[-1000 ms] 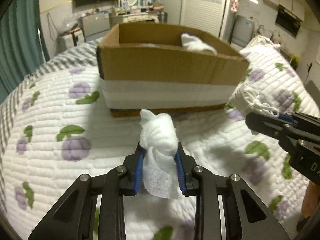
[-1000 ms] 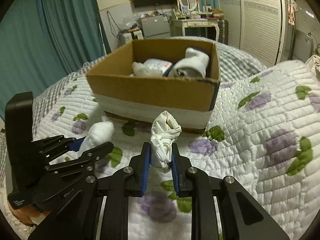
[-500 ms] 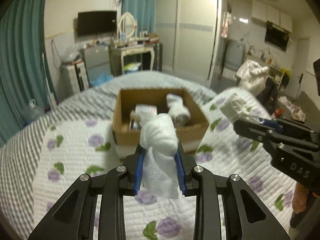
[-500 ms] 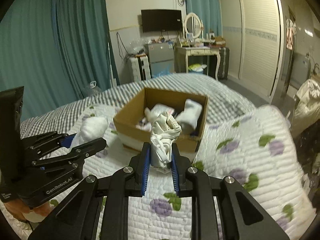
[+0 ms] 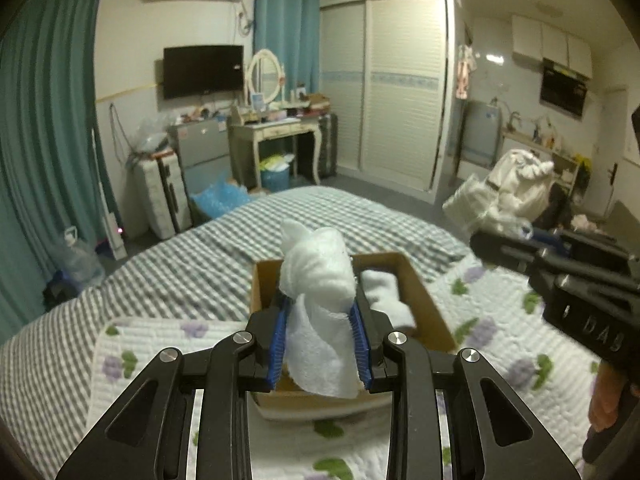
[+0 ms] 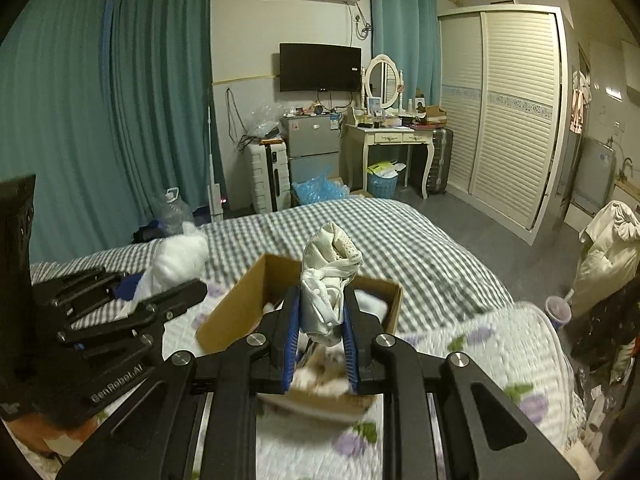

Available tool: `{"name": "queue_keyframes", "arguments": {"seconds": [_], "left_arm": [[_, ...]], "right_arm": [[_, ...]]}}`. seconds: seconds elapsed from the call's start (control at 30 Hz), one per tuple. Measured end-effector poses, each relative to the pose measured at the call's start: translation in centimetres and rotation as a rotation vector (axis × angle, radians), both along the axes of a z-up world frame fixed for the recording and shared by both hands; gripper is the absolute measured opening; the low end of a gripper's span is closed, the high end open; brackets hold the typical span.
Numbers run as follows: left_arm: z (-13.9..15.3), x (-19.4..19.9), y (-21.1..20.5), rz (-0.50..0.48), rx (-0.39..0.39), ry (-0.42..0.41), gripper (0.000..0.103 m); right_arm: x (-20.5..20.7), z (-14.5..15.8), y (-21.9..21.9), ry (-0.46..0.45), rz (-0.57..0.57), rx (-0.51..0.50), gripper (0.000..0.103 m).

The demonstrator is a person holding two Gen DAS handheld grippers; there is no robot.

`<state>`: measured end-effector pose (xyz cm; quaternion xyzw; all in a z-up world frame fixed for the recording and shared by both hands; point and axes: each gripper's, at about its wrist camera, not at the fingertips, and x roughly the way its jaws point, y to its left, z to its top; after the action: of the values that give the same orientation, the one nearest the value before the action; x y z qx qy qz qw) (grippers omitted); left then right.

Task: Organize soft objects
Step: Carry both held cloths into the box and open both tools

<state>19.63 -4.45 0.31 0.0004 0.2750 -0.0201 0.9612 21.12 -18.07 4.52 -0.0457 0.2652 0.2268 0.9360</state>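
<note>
White socks point(image 5: 320, 300) sat clamped upright in the left gripper point(image 5: 320, 344), the cardboard box point(image 5: 420, 304) lying directly beyond at frame centre; the right gripper point(image 6: 319, 344) pinched a cream bundle point(image 6: 326, 280).

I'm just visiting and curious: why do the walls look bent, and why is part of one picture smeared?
Both views use fisheye lenses, so the wardrobe and curtains bow outward and the corners go black. In the right wrist view the cardboard box and quilt below the right gripper are motion-blurred; the left wrist view is sharper, its white cloth crisp. Room light is dim and yellowish.
</note>
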Motion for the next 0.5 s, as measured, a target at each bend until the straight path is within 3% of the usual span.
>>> {"name": "queue_keyframes", "arguments": {"seconds": [0.17,0.5], "left_arm": [[-3.1,2.9,-0.1,-0.001,0.034,0.038,0.028],[-8.3,6.3,-2.2,-0.018,0.112,0.093,0.028]], "right_arm": [[4.2,-2.3,0.9,0.022,-0.014,0.025,0.019],[10.9,-9.7,0.4,0.141,-0.012,0.015,0.020]]}}
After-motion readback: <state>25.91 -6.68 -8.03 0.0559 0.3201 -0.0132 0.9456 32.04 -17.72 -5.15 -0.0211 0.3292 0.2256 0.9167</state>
